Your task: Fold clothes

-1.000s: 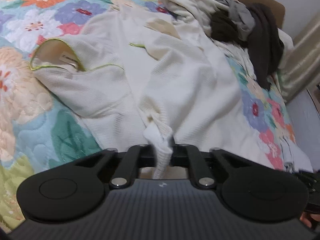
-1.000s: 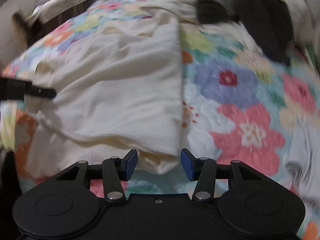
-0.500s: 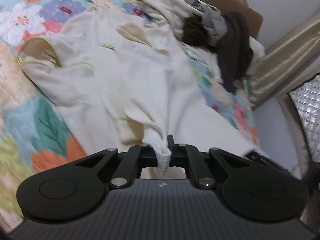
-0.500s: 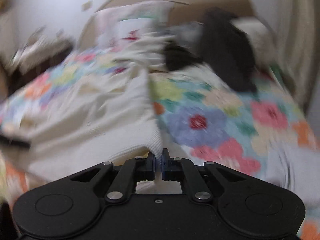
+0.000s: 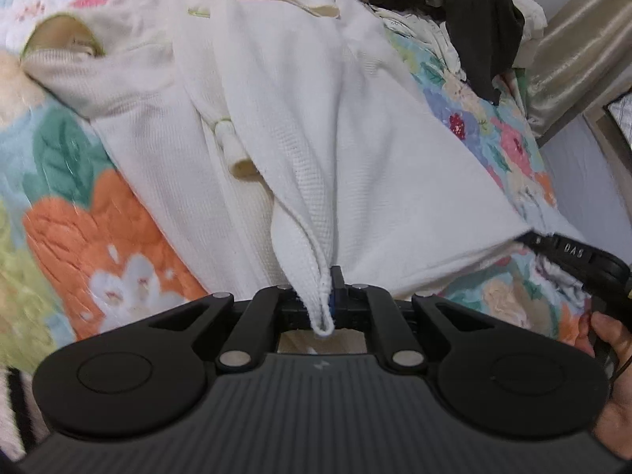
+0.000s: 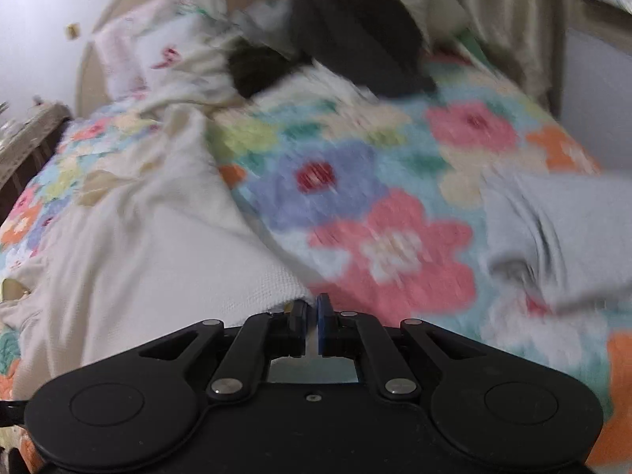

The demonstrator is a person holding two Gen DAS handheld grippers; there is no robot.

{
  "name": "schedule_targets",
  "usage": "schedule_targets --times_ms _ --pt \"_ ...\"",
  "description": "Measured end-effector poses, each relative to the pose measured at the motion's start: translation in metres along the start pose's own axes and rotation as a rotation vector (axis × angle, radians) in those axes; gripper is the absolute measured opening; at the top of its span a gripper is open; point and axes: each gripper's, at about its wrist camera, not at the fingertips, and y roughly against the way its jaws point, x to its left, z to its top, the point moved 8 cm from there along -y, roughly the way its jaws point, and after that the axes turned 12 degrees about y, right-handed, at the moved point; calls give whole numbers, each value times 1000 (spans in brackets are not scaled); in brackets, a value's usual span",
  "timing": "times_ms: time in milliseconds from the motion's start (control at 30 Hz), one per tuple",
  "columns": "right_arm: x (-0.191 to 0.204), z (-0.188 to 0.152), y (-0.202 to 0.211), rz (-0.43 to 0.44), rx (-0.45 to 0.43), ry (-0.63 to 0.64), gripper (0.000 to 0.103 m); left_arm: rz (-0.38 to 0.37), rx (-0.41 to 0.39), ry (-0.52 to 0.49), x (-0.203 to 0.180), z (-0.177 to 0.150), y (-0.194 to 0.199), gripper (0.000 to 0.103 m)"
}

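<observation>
Cream waffle-knit garment (image 5: 316, 126) lies spread across the bed on a quilted floral bedspread (image 5: 87, 237), its weave a fine grid of small squares, its body drawn into long soft folds that run toward the near edge. One hemmed corner is gathered into a narrow rolled tongue and pinched between the closed jaws of the left gripper (image 5: 326, 308), a loop of hem hanging below the pads. The right gripper (image 6: 312, 330) has its blue-padded jaws drawn nearly together on the garment's other near corner, a thin strip of pale cloth showing between them; in the left wrist view that gripper's dark body (image 5: 572, 254) shows at the cloth's far corner, with part of the right hand (image 5: 610, 355) behind it, cut off by the edge. A yellow-green trimmed opening (image 5: 63, 39) sits at the garment's far left. Beyond it a heap of dark clothes (image 5: 474, 12) sprawls near the headboard, and a pale grey garment (image 6: 553, 237) lies to the right, smeared by motion blur like most of the right wrist view.
</observation>
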Motion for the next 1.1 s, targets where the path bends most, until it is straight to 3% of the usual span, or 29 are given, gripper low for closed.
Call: schedule_targets --times_ms 67,100,200,300,333,433,567,667,733,867,900,933,967,1100 --pt "-7 -10 -12 15 73 -44 6 20 28 -16 4 -1 -6 5" --pt "-6 -11 -13 2 80 -25 13 18 46 -17 5 0 -8 6" --pt "0 -7 -2 -110 80 69 46 -7 91 1 10 5 -8 8" --pt "18 4 30 -184 -18 177 46 -39 117 -1 14 13 5 12" --pt "31 6 41 -167 -56 221 46 -40 114 -9 15 17 11 17" --pt "80 3 65 -12 -133 360 47 -41 72 -24 23 36 31 26" --pt "152 -20 65 296 -81 460 47 17 50 -48 42 65 37 29" --pt "199 -38 57 414 -31 544 50 51 52 -72 55 77 36 29" --pt "221 -47 53 400 -45 637 55 51 55 -72 61 78 33 29" --pt "251 -58 34 298 -57 825 54 -13 66 -13 72 75 22 29" --pt "253 -55 29 289 -66 834 49 -30 77 5 74 73 18 29" --pt "252 -53 27 297 -66 818 23 -38 87 10 75 71 16 29" --pt "251 -50 26 318 -57 779 6 -44 94 8 76 69 15 29" --pt "230 -35 29 402 -44 582 6 -97 95 5 72 66 15 29"
